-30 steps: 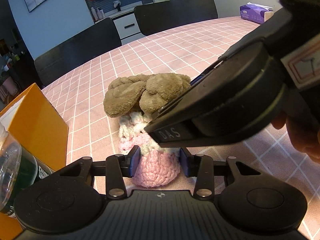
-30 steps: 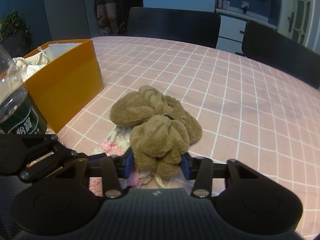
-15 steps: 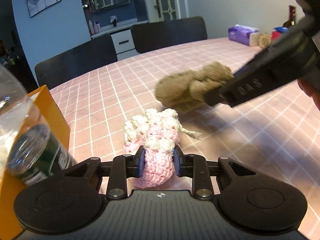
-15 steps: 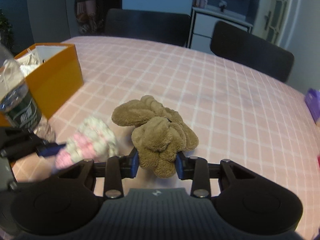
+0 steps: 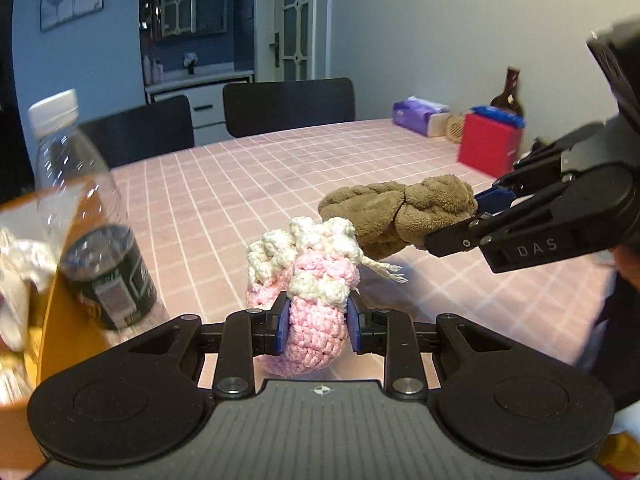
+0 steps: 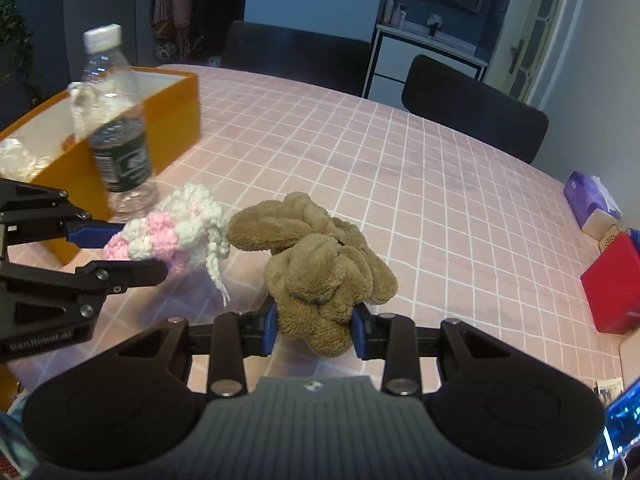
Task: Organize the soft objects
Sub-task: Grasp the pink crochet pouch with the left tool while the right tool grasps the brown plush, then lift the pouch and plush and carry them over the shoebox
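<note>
My left gripper (image 5: 316, 326) is shut on a pink and white crocheted piece (image 5: 312, 280) and holds it above the pink checked table; it also shows in the right wrist view (image 6: 172, 236). My right gripper (image 6: 314, 328) is shut on a brown fluffy braided piece (image 6: 320, 260), also lifted off the table; in the left wrist view the brown piece (image 5: 396, 208) hangs from the right gripper (image 5: 476, 210) just right of the crocheted piece. An orange box (image 6: 160, 112) with white soft things inside stands at the left.
A clear water bottle (image 6: 116, 128) with a dark label stands beside the orange box; it also shows in the left wrist view (image 5: 88, 216). A red box (image 6: 616, 280), a purple tissue pack (image 6: 588, 196) and a brown bottle (image 5: 508, 96) sit at the right. Black chairs (image 6: 472, 108) line the far edge.
Both grippers have lifted their pieces off the table. The brown piece, which lay on top of the crocheted one, has come away to the right; the two are now apart.
</note>
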Tool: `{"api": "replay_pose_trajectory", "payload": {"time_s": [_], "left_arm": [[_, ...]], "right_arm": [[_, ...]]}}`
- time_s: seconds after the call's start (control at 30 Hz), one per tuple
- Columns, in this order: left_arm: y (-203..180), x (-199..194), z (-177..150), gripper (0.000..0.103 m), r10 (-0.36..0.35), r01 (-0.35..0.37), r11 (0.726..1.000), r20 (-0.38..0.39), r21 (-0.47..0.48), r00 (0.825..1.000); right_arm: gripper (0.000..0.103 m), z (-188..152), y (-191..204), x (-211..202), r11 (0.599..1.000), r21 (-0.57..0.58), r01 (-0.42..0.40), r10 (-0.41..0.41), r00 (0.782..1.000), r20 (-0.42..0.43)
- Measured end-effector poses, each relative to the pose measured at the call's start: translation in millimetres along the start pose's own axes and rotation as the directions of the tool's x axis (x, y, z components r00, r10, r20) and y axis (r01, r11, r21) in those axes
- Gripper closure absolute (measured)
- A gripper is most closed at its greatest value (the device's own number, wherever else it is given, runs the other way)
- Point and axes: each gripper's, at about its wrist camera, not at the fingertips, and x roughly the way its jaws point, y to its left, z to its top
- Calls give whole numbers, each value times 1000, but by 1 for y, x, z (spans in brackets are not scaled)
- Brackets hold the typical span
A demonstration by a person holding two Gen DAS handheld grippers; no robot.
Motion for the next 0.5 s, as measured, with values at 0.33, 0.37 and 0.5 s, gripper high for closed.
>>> {"api": "replay_pose_trajectory", "payload": {"time_s": [0.33, 0.37, 0.5], "left_arm": [[17, -67, -9, 71, -41, 45, 998, 81, -50, 996], [19, -75, -9, 71, -37, 42, 998, 94, -52, 995], [31, -103, -8, 71, -21, 31, 997, 143, -65, 990]], "right_arm": [[68, 3, 39, -48, 996, -86, -31, 35, 998, 44], [68, 4, 43, -52, 995, -92, -39, 44, 998, 52], [68, 9, 59, -70, 989, -125, -74, 84, 993, 83]]}}
